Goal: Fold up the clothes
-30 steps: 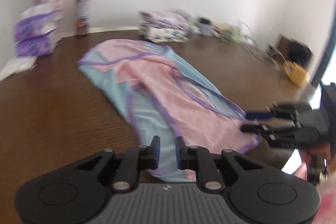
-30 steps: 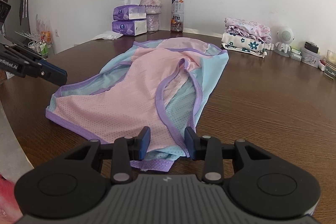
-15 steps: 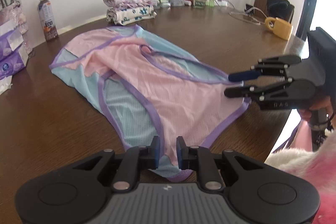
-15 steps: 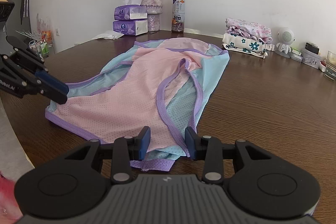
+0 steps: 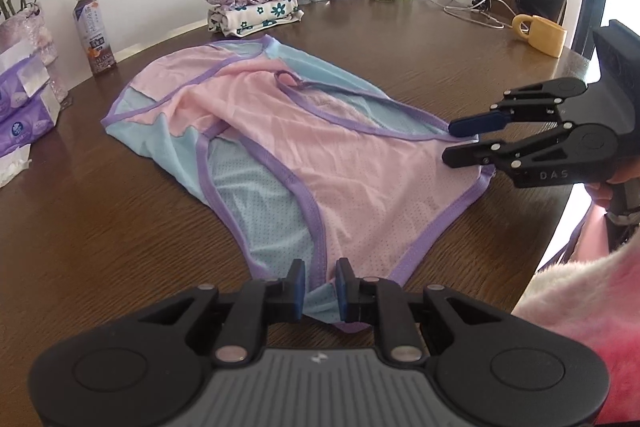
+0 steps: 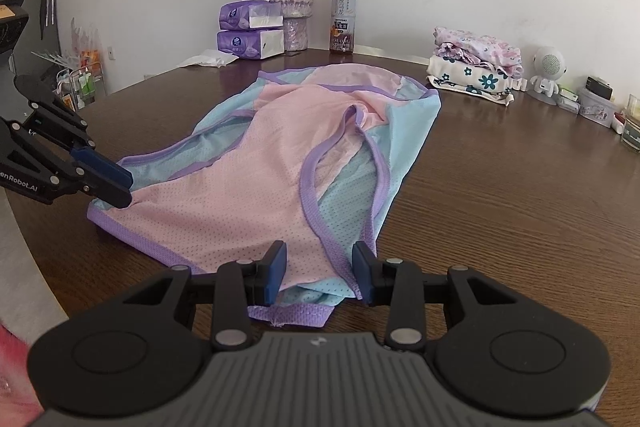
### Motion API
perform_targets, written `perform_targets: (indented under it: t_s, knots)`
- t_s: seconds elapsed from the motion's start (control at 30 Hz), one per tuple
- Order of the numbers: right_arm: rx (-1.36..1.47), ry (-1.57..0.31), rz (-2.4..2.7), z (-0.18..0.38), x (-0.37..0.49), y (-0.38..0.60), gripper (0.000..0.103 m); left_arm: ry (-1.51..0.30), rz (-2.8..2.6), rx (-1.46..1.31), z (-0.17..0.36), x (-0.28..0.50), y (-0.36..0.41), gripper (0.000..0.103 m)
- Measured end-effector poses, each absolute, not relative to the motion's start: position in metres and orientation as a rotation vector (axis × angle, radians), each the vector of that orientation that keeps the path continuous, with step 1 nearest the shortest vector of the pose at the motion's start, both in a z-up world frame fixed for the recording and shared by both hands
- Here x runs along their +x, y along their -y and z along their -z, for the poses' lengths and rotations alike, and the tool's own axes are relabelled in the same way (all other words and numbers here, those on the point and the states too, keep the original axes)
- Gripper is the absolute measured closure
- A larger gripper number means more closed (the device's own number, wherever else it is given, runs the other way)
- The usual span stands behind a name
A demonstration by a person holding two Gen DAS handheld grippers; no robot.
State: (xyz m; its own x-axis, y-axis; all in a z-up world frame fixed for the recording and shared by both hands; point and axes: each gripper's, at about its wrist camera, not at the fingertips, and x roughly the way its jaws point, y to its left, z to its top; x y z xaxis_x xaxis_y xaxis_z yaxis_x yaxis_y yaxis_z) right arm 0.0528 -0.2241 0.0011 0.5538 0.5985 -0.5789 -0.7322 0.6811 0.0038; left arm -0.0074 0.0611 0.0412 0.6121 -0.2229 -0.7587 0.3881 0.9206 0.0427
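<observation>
A pink and light-blue mesh garment [image 5: 360, 167] [image 6: 260, 195] with purple trim lies spread flat on the brown wooden table [image 5: 100, 227] [image 6: 500, 207]. My left gripper [image 5: 320, 291] is open by a narrow gap, and the garment's near hem corner lies between its fingers. In the right wrist view the left gripper [image 6: 122, 185] sits at the garment's left corner. My right gripper [image 6: 319, 273] stands open wide and straddles the other hem corner. Seen from the side, the right gripper [image 5: 452, 139] has its fingers apart at the cloth's edge.
A stack of folded clothes [image 5: 256, 7] [image 6: 476, 67] sits at the back, near a drink bottle [image 5: 94, 35] [image 6: 343, 23], tissue packs [image 6: 250, 31] and a flower vase [image 6: 290, 11]. A yellow mug [image 5: 540, 35] stands by the table's right edge. A pink fuzzy sleeve [image 5: 580, 299] is close by.
My left gripper has swung round and moved in to the garment's corner. The right gripper has hardly moved, and the garment lies as before.
</observation>
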Motion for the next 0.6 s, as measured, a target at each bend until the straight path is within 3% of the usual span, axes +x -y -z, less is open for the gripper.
perform_targets:
  t_s: [0.23,0.43,0.6]
  knots:
    - [-0.266,-0.597,-0.812,-0.002,0.054,0.222,0.063,-0.877,0.363,0.167,-0.037,-0.001,-0.066,0.086]
    - [-0.284,-0.607,-0.828,-0.004,0.054,0.223,0.063,-0.845,0.303,0.125,-0.039,-0.002,-0.076,0.103]
    - [-0.315,-0.617,-0.832,-0.009,0.057,0.222,0.063,-0.784,0.286,0.125,-0.049,-0.012,-0.081,0.102]
